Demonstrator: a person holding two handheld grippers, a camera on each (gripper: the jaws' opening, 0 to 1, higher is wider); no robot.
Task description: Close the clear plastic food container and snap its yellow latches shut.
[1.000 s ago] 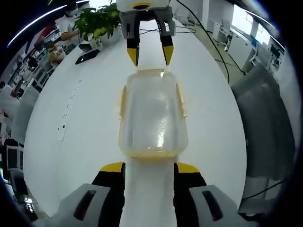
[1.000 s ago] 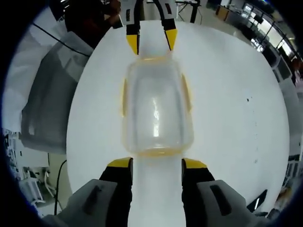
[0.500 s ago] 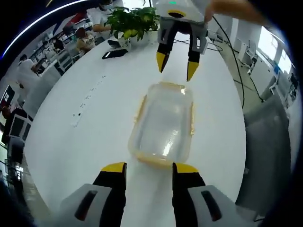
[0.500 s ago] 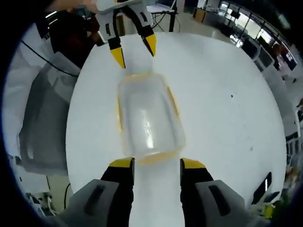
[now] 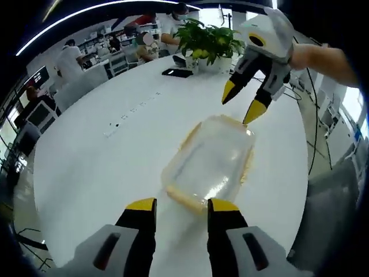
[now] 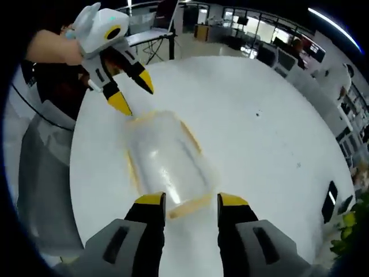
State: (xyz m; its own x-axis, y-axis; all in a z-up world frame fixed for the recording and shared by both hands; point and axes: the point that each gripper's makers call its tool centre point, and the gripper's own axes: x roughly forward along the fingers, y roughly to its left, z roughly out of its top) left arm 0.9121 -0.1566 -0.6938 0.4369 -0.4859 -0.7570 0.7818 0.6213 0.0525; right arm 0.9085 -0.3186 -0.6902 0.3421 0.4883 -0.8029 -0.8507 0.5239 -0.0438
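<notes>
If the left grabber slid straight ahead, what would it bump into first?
Probably the clear container. The left gripper points at its near yellow-edged end, which sits just beyond the open jaws on the white table. Depth is hard to judge, so it could pass just over the lid.

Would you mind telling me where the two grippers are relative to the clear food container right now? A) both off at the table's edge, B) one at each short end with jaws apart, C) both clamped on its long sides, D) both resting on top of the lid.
B: the left gripper and the right gripper sit at opposite short ends of the clear food container, each with jaws spread and gripping nothing.
</notes>
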